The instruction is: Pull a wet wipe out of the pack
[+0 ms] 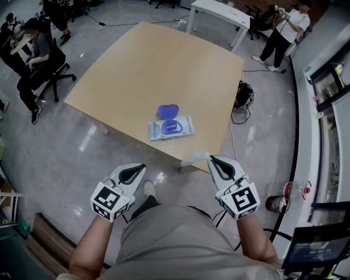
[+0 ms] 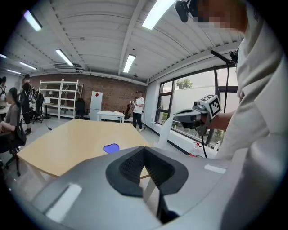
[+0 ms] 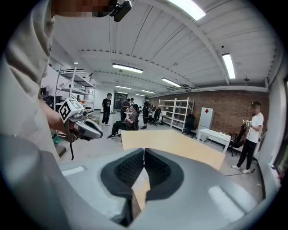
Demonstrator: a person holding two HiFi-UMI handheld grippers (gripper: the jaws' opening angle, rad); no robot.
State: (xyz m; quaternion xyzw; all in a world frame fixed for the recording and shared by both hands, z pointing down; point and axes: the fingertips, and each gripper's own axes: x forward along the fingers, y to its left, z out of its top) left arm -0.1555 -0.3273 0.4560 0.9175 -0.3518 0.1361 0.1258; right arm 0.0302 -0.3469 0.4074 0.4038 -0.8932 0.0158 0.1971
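Note:
The wet wipe pack (image 1: pixel 171 128) lies flat near the front edge of the wooden table (image 1: pixel 147 65), its blue lid (image 1: pixel 168 111) flipped open behind it; the lid (image 2: pixel 111 148) also shows in the left gripper view. My right gripper (image 1: pixel 210 158) is off the table's near corner, shut on a white wet wipe (image 1: pixel 195 158) that trails to its left. In the left gripper view that wipe (image 2: pixel 165 133) hangs from the right gripper (image 2: pixel 176 117). My left gripper (image 1: pixel 143 165) is shut with nothing in it, below the table's front edge. Its jaws meet in its own view (image 2: pixel 144 148). The right gripper's jaws (image 3: pixel 144 149) meet too.
People sit on office chairs at the far left (image 1: pixel 35 52). A person stands at the back right (image 1: pixel 284 33) beside a white table (image 1: pixel 221 13). Cables and a dark bag (image 1: pixel 243 95) lie right of the wooden table, and a red and white can (image 1: pixel 278 203) stands on the floor.

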